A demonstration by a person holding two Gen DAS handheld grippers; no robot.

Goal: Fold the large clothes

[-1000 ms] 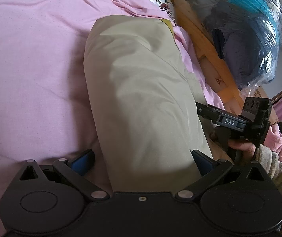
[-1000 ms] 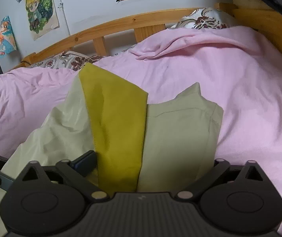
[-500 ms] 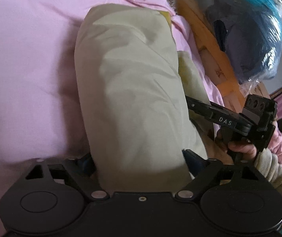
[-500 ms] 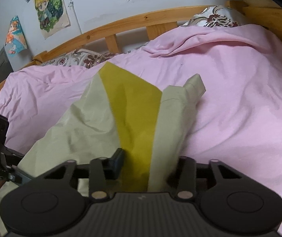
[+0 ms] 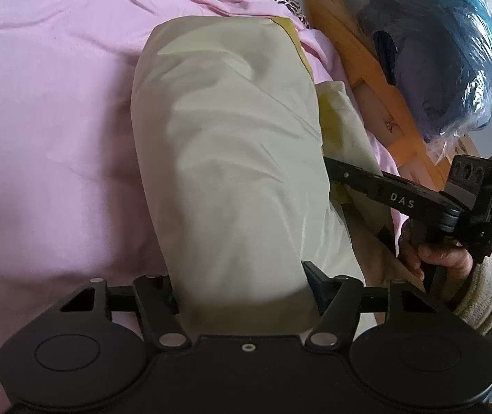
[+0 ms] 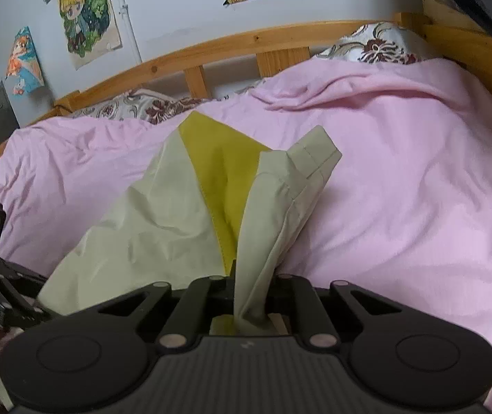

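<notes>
A pale green garment (image 5: 232, 172) with a bright yellow panel (image 6: 228, 179) is lying bunched and partly lifted over a pink bedsheet (image 5: 49, 120) on a wooden bed frame (image 6: 232, 45). Seen from the left wrist, the cloth is forming a long, rounded, softly creased roll that is running away from the camera toward the head of the bed, with a sliver of yellow showing at its far right edge. Seen from the right wrist, the yellow panel is sitting between two pale green flaps, and a hemmed corner (image 6: 314, 153) is sticking up to the right.

The left gripper (image 5: 242, 286) is straddling the near end of the roll, its jaws pressing in on either side of the fabric and gripping it. The right gripper (image 6: 246, 296) is drawn tight, its jaws pinching a narrow gathered fold where the green flap and yellow panel are meeting; the cloth is fanning out and upward from that pinch. In the left wrist view the right gripper (image 5: 335, 169) is reaching into the garment's right side, held by a hand (image 5: 442, 258) in a knitted sleeve.

A patterned pillow (image 6: 377, 46) is resting at the headboard, cartoon posters (image 6: 87, 17) are hanging on the wall, and plastic-wrapped bundles (image 5: 445, 55) are sitting beyond the bed frame.
</notes>
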